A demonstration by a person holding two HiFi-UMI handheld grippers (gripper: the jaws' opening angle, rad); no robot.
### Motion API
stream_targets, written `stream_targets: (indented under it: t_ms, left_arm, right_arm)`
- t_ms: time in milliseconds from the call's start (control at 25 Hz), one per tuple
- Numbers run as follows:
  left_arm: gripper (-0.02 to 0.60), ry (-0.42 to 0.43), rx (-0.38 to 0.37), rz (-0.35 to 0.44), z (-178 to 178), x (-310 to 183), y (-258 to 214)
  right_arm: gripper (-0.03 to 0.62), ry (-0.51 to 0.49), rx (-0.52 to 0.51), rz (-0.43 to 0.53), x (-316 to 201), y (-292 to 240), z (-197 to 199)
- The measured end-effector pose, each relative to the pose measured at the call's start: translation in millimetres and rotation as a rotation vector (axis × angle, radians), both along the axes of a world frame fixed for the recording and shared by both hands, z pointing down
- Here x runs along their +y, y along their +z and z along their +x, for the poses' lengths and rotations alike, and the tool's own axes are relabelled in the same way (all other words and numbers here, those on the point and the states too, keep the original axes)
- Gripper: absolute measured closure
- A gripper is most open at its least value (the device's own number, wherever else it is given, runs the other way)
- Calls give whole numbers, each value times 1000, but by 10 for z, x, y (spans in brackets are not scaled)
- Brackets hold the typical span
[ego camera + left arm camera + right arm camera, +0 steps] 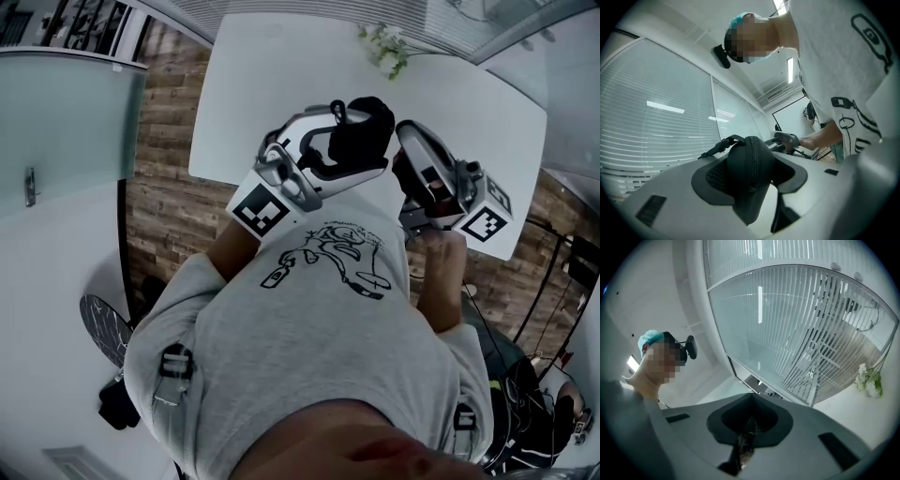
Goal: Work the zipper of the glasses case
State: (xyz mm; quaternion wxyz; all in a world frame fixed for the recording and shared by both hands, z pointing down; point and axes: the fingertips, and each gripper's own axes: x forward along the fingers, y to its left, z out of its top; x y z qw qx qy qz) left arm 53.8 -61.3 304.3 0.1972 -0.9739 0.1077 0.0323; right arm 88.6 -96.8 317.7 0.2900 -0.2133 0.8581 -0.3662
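Observation:
The black glasses case stands on end between the jaws of my left gripper, which is shut on it. Its zipper teeth run up the near edge, and a black strap sticks out to the left. In the head view the case is held up in front of the person's chest, above the table's near edge. My right gripper is just to the right of it. In the right gripper view the right gripper is shut on a thin dark tab that looks like the zipper pull. The case itself is hidden there.
A white table lies beyond the grippers, with a small bunch of white flowers near its far edge. Wood flooring shows at the left, beside a glass partition. Window blinds fill the background.

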Motion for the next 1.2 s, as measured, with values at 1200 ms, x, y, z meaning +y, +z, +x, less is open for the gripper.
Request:
stream_targets:
  t_ms: [1200]
  left_arm:
    - [348,150,193,-154,-171,133,-537]
  right_arm:
    - [589,20,-12,-138,-142,608,-29]
